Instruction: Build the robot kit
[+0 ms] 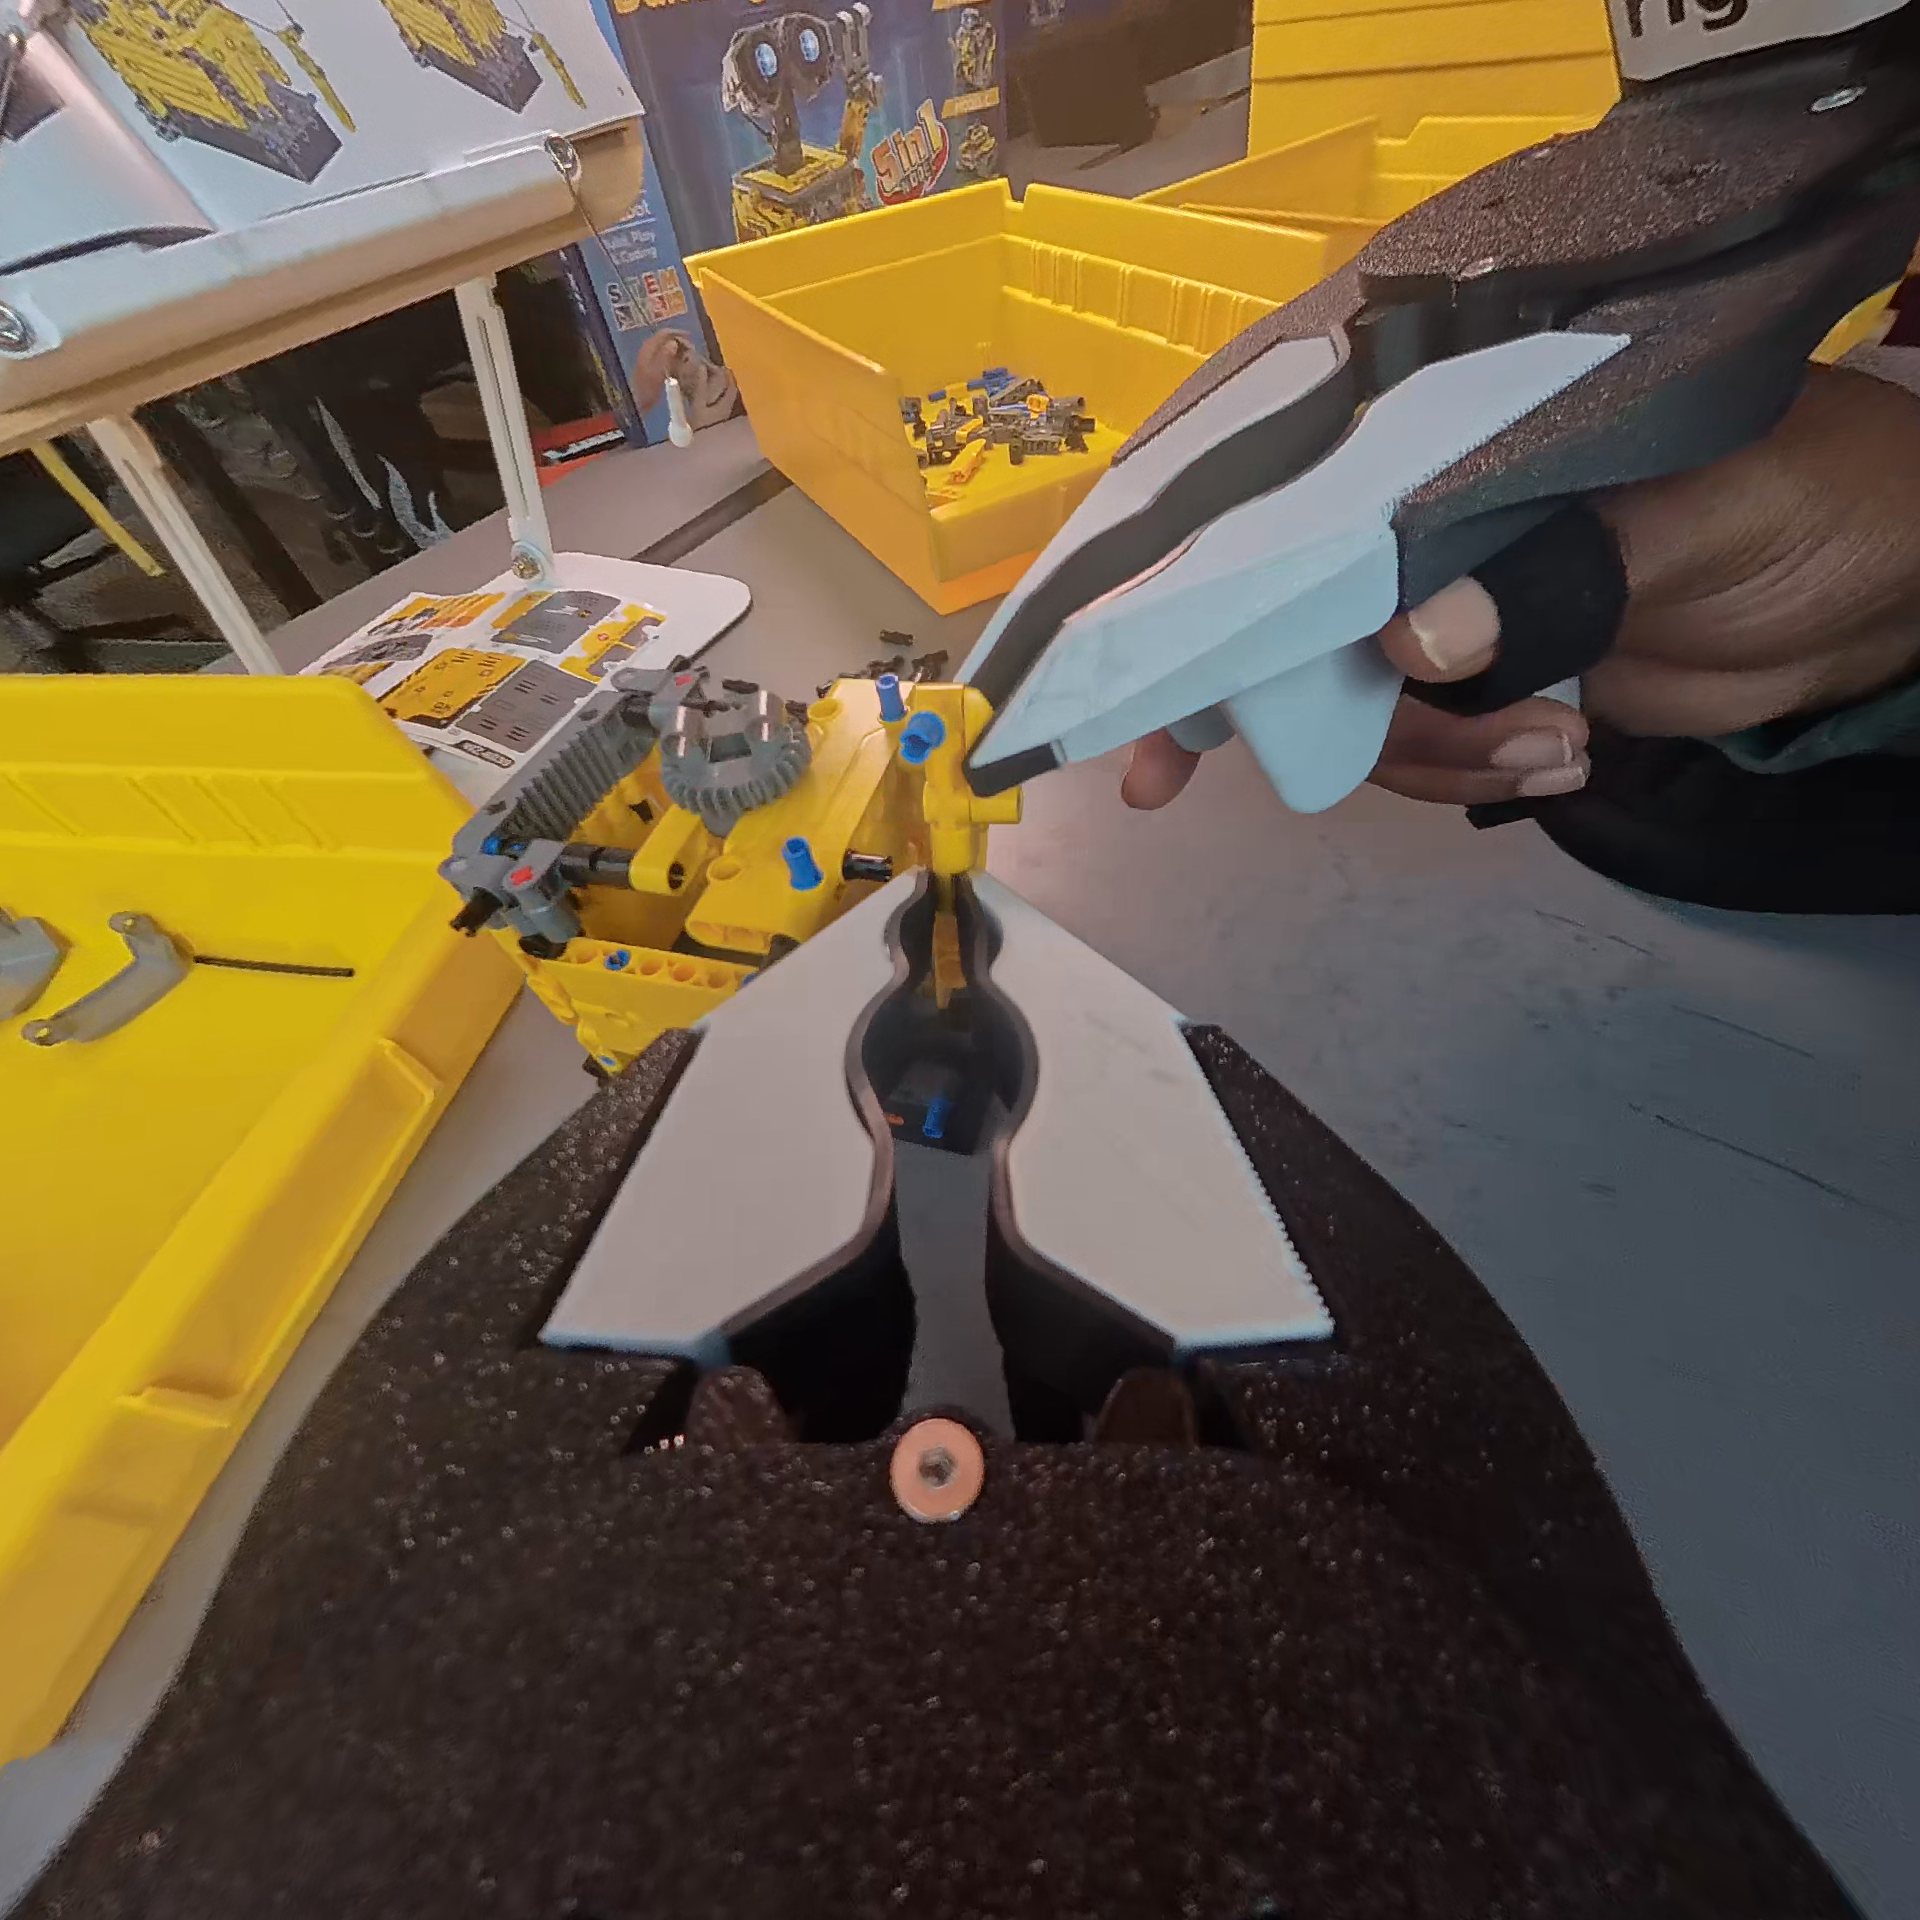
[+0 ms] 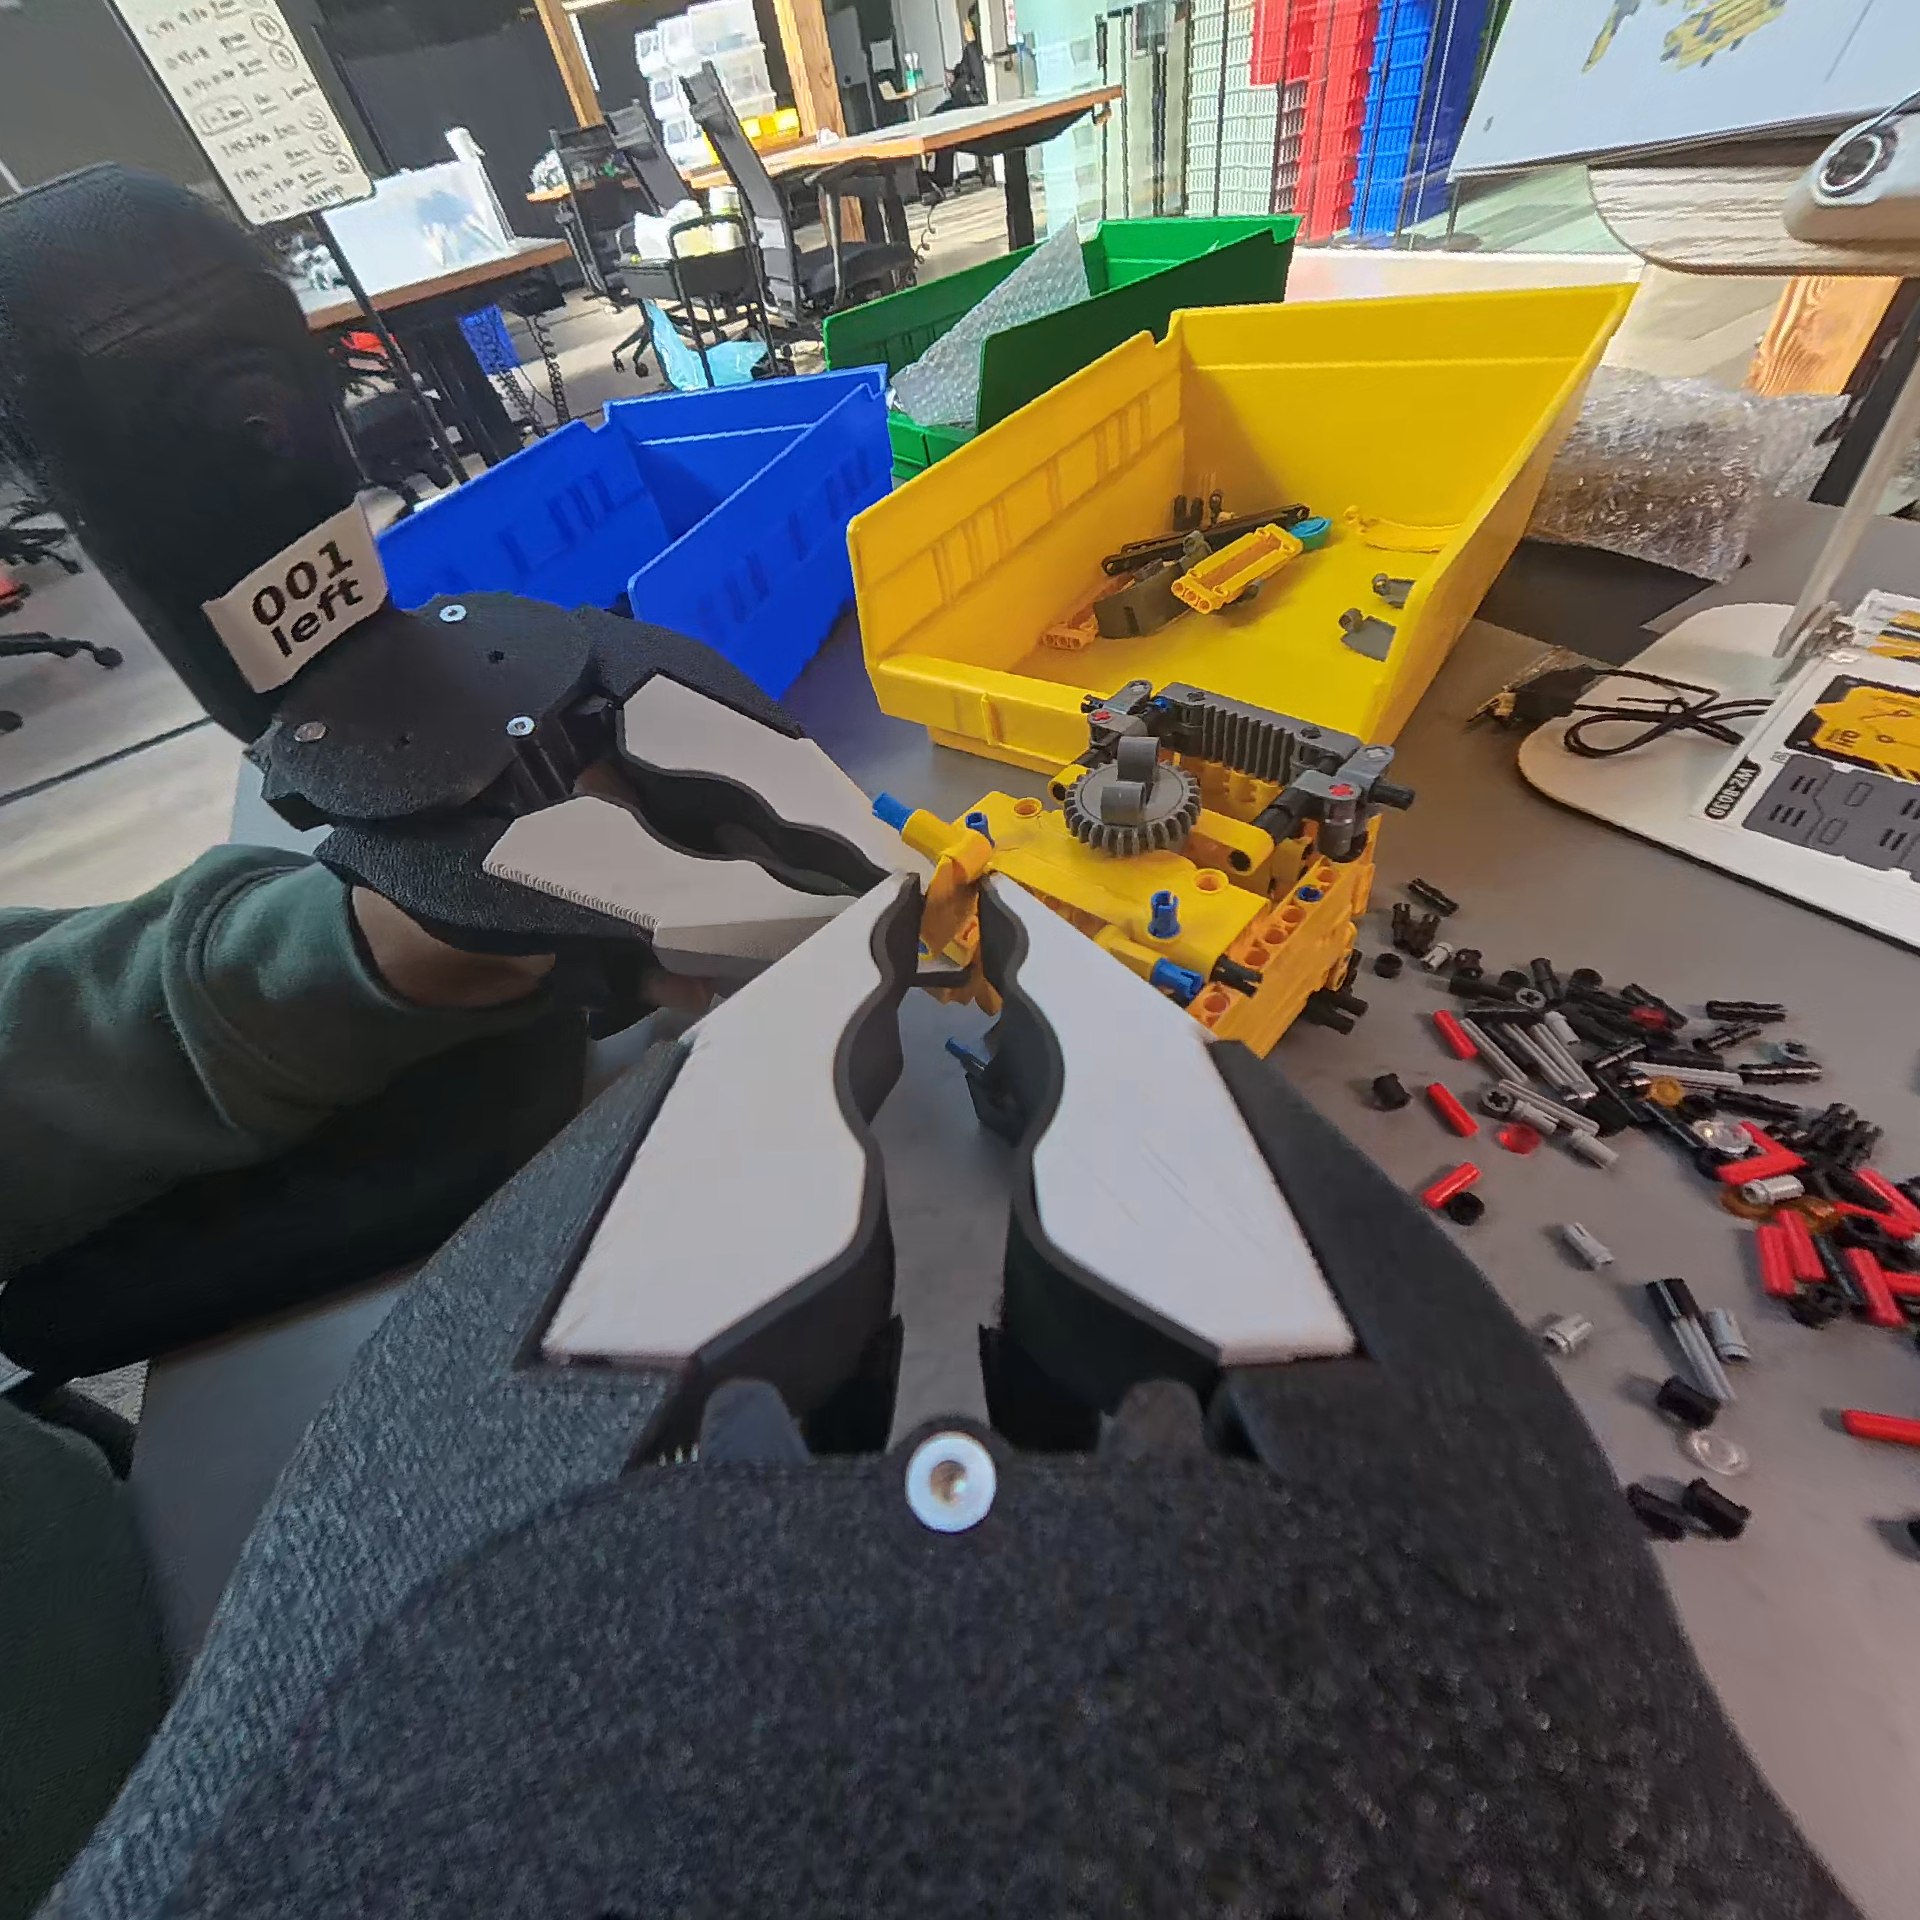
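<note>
Gripping one small yellow connector piece [image 2: 951,914] from two sides, at the corner of a yellow brick-built model [image 2: 1195,894] on the grey counter [image 2: 1558,1621].

Left gripper [image 1: 940,883] has its jaws clenched on the lower part of the piece; right gripper [image 2: 948,883] has its jaws closed on the same piece from the other side, though how firmly is hard to judge. A blue pin [image 1: 916,736] sticks out of the piece just beside the right gripper's tips. The model carries a grey gear [image 2: 1130,805] and a grey toothed rack [image 2: 1252,740] on top. Loose black, red and grey pins [image 2: 1704,1122] lie scattered near the model. Behind it stands a yellow bin [image 2: 1039,582] with a few parts, then a blue bin [image 2: 665,520] and a green bin [image 2: 1143,270]. A printed sheet [image 1: 499,649] lies beyond.
</note>
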### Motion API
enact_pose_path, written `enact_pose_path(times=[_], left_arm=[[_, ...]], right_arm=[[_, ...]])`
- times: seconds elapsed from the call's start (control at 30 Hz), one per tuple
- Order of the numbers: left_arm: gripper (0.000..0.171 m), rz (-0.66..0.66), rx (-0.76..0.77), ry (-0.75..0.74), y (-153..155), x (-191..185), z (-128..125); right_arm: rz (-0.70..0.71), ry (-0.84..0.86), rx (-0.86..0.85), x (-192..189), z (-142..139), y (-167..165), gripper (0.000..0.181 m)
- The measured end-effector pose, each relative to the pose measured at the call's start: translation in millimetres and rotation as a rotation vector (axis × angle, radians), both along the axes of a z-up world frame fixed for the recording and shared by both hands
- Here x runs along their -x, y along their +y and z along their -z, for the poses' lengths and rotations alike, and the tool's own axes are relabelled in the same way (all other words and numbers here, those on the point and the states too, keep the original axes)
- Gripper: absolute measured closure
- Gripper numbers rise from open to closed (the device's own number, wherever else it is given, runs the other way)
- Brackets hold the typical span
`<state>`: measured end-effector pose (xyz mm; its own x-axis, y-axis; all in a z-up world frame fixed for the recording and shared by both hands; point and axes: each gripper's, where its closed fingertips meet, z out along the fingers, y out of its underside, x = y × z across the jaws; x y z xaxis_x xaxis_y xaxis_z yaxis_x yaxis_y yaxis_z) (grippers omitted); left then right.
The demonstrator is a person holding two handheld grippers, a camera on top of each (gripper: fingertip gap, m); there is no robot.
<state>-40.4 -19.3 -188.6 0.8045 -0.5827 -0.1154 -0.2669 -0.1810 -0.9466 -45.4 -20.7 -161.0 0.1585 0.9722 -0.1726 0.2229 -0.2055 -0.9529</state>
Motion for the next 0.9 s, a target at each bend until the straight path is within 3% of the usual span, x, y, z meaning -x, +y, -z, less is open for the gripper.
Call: enact_pose_path(times=[0.17,0.23,0.33,0.43,0.57,0.73,0.9], left_arm=[[0.168,-0.089,-0.074,0.109,0.9,-1.8,-3.9],[0.166,-0.059,-0.079,0.101,-1.6,-7.0,-5.0],[0.156,-0.026,-0.059,-0.053,-7.0,-0.3,-21.6],[0.154,-0.076,-0.014,-0.236,-9.5,31.1,-39.2],[0.153,-0.064,0.142,-0.345,-4.8,50.1,-26.5],[0.155,0.005,0.232,-0.304,-2.5,31.2,-3.6],[0.168,0.009,0.19,-0.174,-2.7,3.0,-1.9]], right_arm=[[0.04,0.032,-0.006,-0.9,-3.3,1.6,0.174],[0.028,0.036,-0.014,-2.3,-5.2,0.1,0.175],[0.01,0.01,-0.013,-9.0,-5.0,2.6,0.175],[-0.007,-0.028,-0.013,-17.3,0.6,2.1,0.175],[-0.043,-0.06,-0.015,-15.5,10.4,-7.4,0.175],[-0.046,-0.086,-0.036,-15.7,14.6,-7.3,0.175],[-0.024,-0.115,-0.058,-26.7,17.3,-0.3,0.175]])
